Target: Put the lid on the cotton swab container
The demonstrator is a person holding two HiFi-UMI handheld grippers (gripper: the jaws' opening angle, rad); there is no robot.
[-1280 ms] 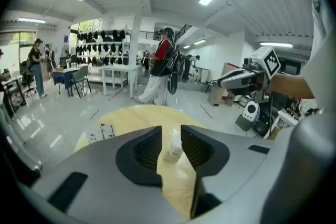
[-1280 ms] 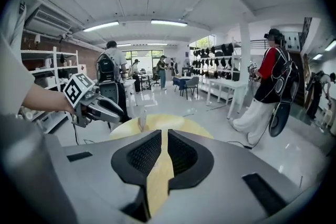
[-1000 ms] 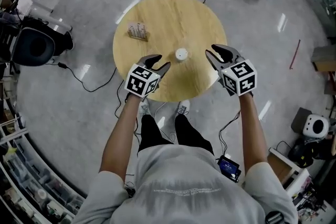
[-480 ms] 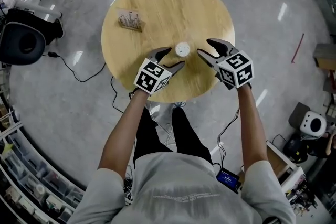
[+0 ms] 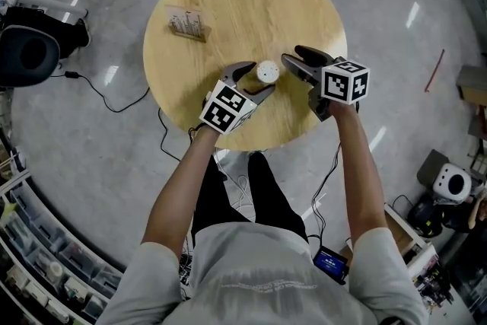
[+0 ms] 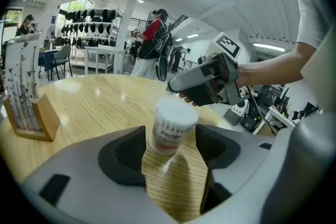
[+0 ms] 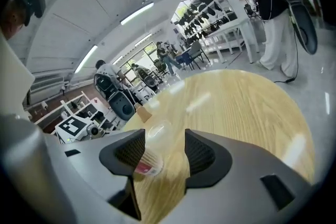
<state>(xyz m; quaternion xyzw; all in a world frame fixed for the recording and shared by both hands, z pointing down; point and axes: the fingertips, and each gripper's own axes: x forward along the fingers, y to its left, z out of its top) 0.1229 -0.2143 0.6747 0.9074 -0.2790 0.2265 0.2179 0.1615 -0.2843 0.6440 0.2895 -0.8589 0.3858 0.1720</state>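
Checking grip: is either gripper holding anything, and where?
Nothing is held. Left gripper and right gripper jaws are opening; the cotton swab container stands untouched between the left's, just beyond the right's.

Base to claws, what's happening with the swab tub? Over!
Left claw and right claw opening, nothing gripped. Tub upright inside left claw. No loose lid seen. Nothing in the way.

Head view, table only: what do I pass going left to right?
Card stand → left gripper, jaws opening → cotton swab container, between those jaws → right gripper, jaws opening, container ahead of their tips, not between.
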